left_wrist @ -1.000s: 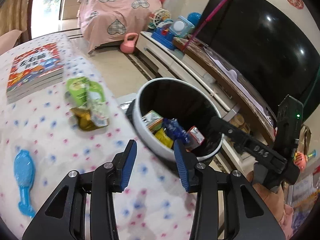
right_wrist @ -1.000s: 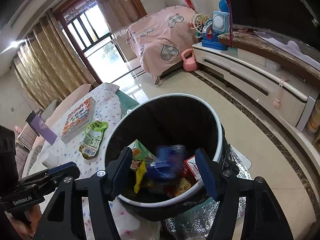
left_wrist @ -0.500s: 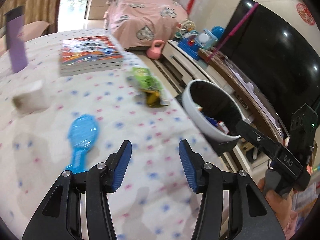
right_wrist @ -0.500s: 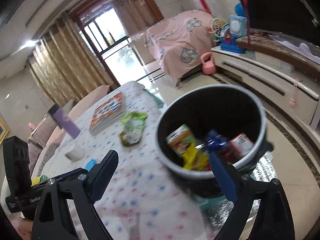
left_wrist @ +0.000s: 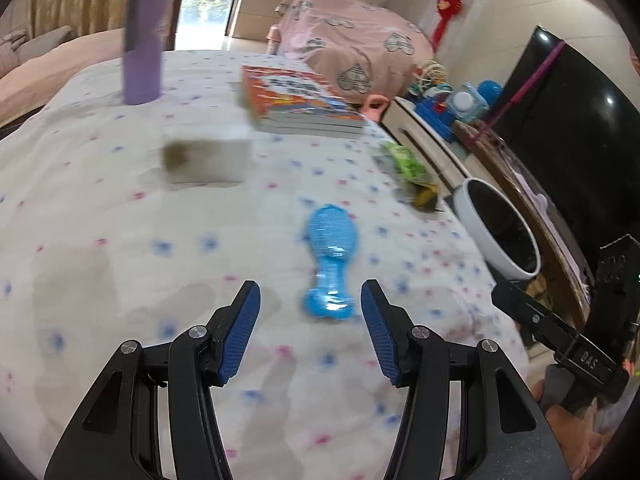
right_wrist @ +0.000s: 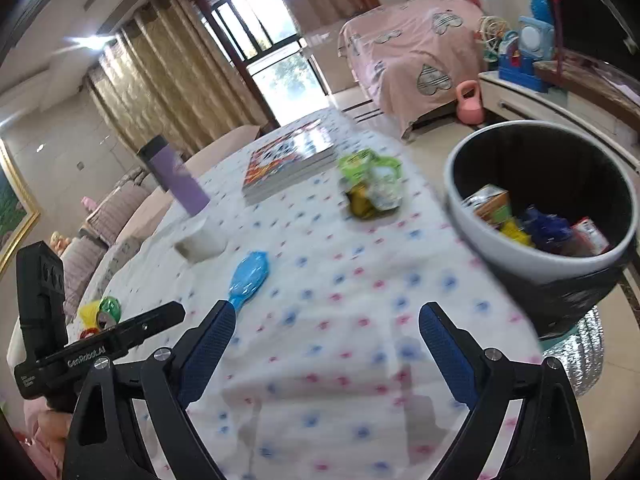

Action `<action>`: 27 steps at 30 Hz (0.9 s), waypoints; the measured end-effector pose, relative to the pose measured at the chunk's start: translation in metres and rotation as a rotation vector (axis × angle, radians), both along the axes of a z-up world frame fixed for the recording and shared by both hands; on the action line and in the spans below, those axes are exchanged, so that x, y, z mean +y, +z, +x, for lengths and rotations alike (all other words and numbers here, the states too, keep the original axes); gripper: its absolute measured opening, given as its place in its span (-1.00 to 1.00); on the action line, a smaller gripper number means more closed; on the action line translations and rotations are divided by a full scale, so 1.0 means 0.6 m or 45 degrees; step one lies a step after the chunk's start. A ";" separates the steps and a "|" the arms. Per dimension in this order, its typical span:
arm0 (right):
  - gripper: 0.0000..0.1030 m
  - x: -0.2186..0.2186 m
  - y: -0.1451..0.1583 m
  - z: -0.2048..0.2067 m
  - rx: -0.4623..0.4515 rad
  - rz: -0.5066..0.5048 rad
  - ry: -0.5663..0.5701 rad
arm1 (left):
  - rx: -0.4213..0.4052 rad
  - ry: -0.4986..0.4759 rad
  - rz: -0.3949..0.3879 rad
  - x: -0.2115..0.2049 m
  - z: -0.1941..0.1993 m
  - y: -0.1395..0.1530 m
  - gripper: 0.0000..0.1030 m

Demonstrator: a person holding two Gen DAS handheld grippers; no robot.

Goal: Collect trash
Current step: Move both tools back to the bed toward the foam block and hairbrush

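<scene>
Dotted tablecloth [right_wrist: 360, 300] fills my frames. White-rimmed bin [right_wrist: 532, 256], right edge, w/ wrappers inside. Green snack bag [right_wrist: 370, 188] lies upper centre, just beside book stack [right_wrist: 288, 164]. Right gripper [right_wrist: 326, 350] spread wide, empty; left gripper [left_wrist: 310, 332] jaws just been opening, nothing between. "GenRobot.AI" readable lower left.

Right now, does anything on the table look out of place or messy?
Yes. A crumpled green wrapper lies loose on the tablecloth beside the books, outside the bin. A small green and yellow piece of litter sits at the table's far left edge.
</scene>
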State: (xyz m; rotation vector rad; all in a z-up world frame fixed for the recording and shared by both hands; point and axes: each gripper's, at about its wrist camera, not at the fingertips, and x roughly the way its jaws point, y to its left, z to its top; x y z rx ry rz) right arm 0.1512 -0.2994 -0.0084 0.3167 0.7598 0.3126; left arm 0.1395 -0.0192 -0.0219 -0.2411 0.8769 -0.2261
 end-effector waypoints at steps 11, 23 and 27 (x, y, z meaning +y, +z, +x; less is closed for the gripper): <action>0.83 0.108 -0.015 0.009 0.024 -0.054 0.132 | 0.005 0.063 0.094 0.080 0.016 -0.017 0.07; 0.83 0.192 -0.037 0.055 0.058 -0.115 0.220 | -0.095 -0.057 0.276 0.118 0.127 -0.012 0.59; 0.83 0.206 -0.045 0.076 0.076 -0.142 0.216 | -0.114 -0.100 0.330 0.121 0.173 -0.016 0.65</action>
